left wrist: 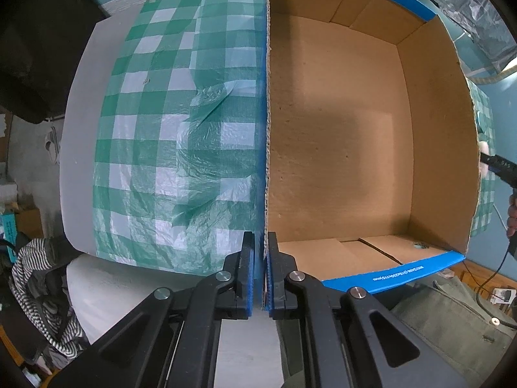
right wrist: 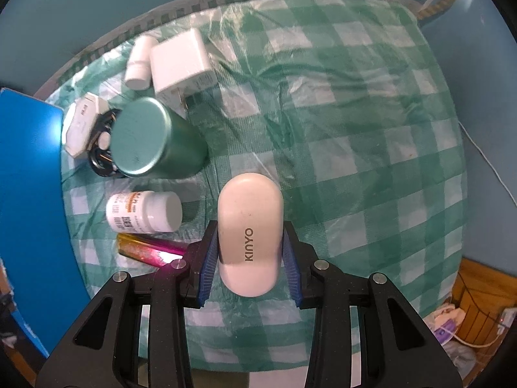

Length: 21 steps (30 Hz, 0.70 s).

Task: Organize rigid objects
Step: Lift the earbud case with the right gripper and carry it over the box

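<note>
My left gripper (left wrist: 260,242) is shut on the near left wall of an open cardboard box (left wrist: 339,135) with blue outer sides; the box is empty inside. My right gripper (right wrist: 249,236) is shut on a white oval KINYO case (right wrist: 248,226), held just above the green checked cloth (right wrist: 355,129). To its left lie a white pill bottle (right wrist: 145,211), a pink and gold lighter (right wrist: 148,247), a green metal can (right wrist: 152,139), a white charger (right wrist: 181,59), a small white bottle (right wrist: 139,61) and a white hexagonal item (right wrist: 80,123).
The box's blue side (right wrist: 29,194) stands at the left edge of the right wrist view. The right gripper's tip (left wrist: 497,165) shows beyond the box's right wall. Striped clothes (left wrist: 42,278) lie off the table's left. Cables and a wooden crate (right wrist: 478,304) are at the lower right.
</note>
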Motion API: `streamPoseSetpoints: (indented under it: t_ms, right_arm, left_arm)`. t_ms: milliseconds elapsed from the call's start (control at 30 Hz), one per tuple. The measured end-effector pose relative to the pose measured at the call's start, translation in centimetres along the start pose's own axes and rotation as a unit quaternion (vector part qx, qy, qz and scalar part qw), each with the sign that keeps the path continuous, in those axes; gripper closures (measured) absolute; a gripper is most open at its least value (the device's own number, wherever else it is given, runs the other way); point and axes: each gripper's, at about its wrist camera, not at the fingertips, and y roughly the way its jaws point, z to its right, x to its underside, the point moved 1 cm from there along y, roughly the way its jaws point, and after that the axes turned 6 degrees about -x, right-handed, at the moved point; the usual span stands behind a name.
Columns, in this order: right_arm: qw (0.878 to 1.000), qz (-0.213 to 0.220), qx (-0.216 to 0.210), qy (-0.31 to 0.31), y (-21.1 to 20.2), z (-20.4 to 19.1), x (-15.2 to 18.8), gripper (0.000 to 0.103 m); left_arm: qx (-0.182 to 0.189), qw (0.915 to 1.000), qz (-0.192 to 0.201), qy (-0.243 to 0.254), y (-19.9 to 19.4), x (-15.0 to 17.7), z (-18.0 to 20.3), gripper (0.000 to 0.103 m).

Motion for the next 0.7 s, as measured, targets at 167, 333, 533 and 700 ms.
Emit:
streamPoseSetpoints:
  t_ms: [167,333,533,700]
  right_arm:
    - [1.0,0.018,-0.001,-0.012,-2.2,-0.8,0.1,0.067]
    - [0.999,0.026,-0.003,-0.043,-4.2,-2.8,-0.4,0.067]
    - [0.996,0.048,-0.015,-0.069,-5.7,-5.5,-2.0,0.067]
    - [0.994,0.06,-0.021,-0.09,-5.7,-8.5,-3.0,0.067]
  left_arm:
    - [-0.003,1.0,0.001,0.001,0.1,0.1,0.2,0.097]
    - [-0.006,1.0,0.003,0.003,-0.1,0.2,0.4,0.097]
    - [-0.008,1.0,0.001,0.003,0.1,0.4,0.6,0.097]
    - [-0.008,1.0,-0.001,0.006,0.2,0.4,0.7,0.097]
